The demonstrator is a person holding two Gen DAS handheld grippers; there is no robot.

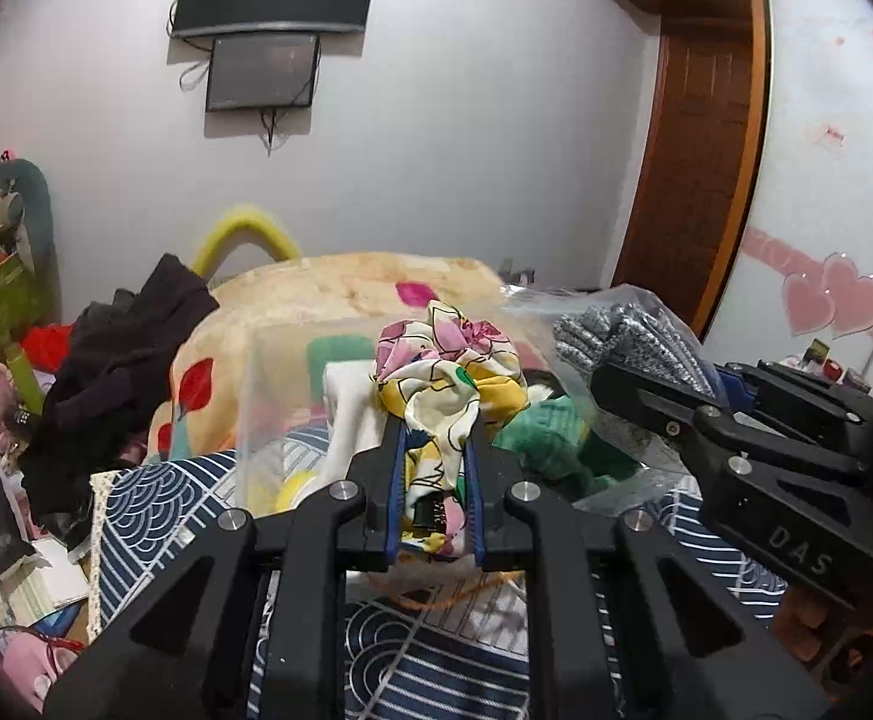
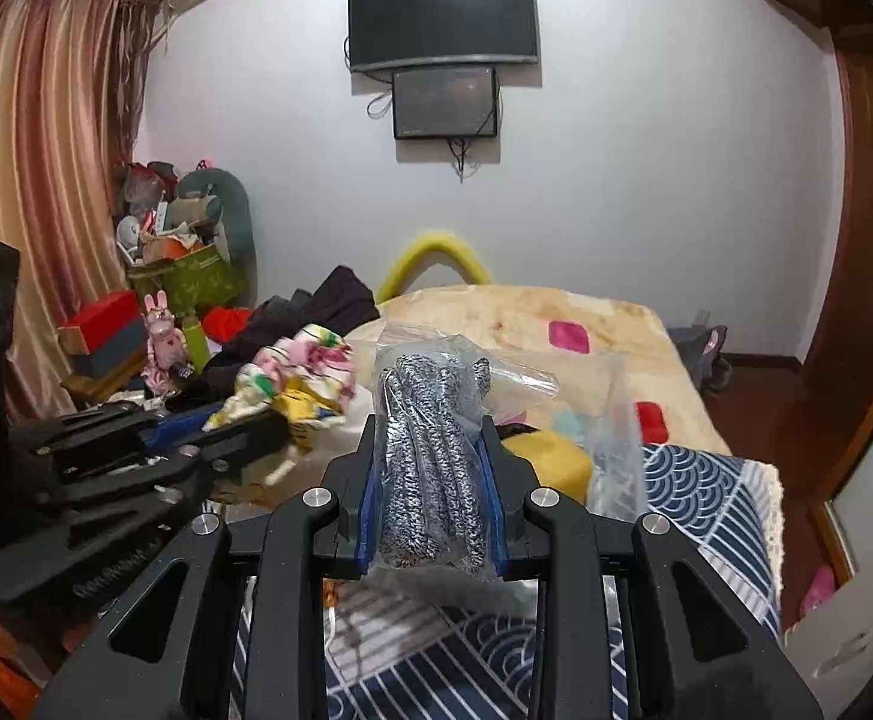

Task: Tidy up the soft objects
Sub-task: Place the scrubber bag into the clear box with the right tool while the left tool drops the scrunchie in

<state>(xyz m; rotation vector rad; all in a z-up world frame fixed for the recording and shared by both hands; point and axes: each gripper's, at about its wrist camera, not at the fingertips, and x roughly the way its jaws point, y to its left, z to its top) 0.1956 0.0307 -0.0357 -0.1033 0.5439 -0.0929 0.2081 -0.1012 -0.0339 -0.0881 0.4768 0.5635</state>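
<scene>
My left gripper (image 1: pixel 436 438) is shut on a floral cloth (image 1: pixel 445 372), white with pink and yellow print, held up above a clear bin (image 1: pixel 244 396). My right gripper (image 2: pixel 430 438) is shut on a clear plastic bag of grey speckled knit (image 2: pixel 430 450). The right gripper (image 1: pixel 604 378) with the knit bag (image 1: pixel 622 330) shows at the right of the left wrist view. The left gripper (image 2: pixel 280 420) with the floral cloth (image 2: pixel 298 378) shows at the left of the right wrist view. A green knit item (image 1: pixel 550 432) lies under the bag.
A bed with a beige patterned blanket (image 2: pixel 526 318) lies ahead. Dark clothes (image 1: pixel 124 372) are heaped at its left. A navy wave-pattern cloth (image 2: pixel 700 480) covers the near surface. Boxes and toys (image 2: pixel 160 300) crowd the left corner. A wooden door (image 1: pixel 694 168) stands at right.
</scene>
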